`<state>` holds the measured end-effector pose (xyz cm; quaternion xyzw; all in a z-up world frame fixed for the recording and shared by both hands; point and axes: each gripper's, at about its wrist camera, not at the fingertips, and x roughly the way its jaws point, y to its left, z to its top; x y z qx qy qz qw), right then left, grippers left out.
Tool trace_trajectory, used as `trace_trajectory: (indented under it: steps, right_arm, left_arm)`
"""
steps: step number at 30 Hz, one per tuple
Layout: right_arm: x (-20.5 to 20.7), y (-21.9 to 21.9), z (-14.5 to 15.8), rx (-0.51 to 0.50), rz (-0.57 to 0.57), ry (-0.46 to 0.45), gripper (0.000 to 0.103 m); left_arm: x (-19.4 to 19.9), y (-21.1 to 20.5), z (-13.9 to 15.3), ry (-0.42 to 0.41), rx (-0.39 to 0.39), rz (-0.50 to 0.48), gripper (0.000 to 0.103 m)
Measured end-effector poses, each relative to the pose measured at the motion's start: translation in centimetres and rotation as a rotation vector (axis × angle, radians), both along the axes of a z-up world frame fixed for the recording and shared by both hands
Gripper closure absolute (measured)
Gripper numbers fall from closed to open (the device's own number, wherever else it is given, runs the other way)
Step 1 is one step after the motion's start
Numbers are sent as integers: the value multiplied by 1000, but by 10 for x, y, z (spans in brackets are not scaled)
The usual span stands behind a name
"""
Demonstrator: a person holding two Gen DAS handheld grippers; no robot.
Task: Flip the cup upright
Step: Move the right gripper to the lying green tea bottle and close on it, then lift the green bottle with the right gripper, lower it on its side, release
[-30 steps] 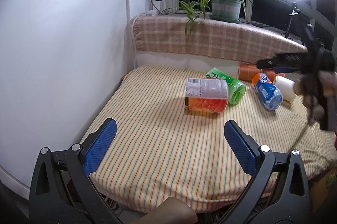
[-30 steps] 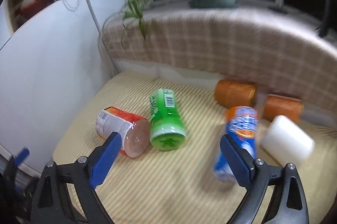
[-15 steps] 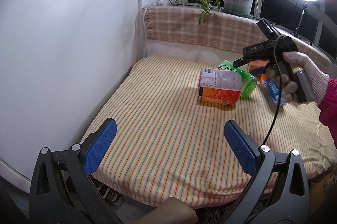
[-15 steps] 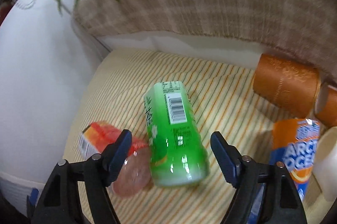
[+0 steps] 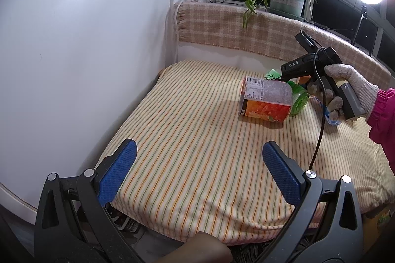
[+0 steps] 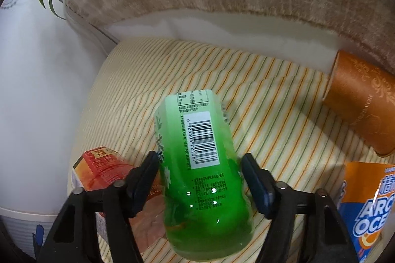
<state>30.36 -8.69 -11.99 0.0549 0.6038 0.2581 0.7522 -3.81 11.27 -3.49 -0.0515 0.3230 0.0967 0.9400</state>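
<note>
A green cup (image 6: 202, 164) with a barcode label lies on its side on the striped cushion (image 6: 271, 100). My right gripper (image 6: 200, 179) straddles it, one finger on each side, close to its walls; I cannot tell whether they touch it. In the left wrist view the green cup (image 5: 300, 96) shows partly behind a red-orange cup (image 5: 265, 102), also on its side, with the right gripper (image 5: 296, 65) over it. My left gripper (image 5: 197, 172) is open and empty near the cushion's front edge.
A red-orange cup (image 6: 98, 169) lies just left of the green one. An orange-brown cup (image 6: 365, 102) lies at the back right and a blue-orange cup (image 6: 367, 208) at the right. A white wall (image 5: 74, 40) bounds the left; a plaid backrest (image 5: 234, 28) runs behind.
My right gripper has moved down and forward over the green cup and its fingers have narrowed around it. My left gripper has stayed open and shifted only slightly.
</note>
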Motion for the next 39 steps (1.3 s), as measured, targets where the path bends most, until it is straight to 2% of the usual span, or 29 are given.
trace_trajectory:
  steps: [9, 16, 21, 30, 39]
  right_arm:
    - [-16, -16, 26, 15, -18, -87, 37]
    - [-40, -45, 54, 75, -36, -174, 38]
    - [-62, -61, 67, 131, -51, -196, 38]
    - [-123, -92, 70, 254, -93, -182, 38]
    - [-171, -110, 53, 330, -135, -115, 38]
  left_arm:
    - [-1, -4, 3, -11, 9, -15, 0]
    - [-3, -17, 9, -29, 20, -43, 0]
    - [-5, -27, 10, -34, 25, -63, 0]
    - [-4, -44, 14, -52, 35, -110, 0]
    - [7, -63, 17, -58, 33, -155, 0]
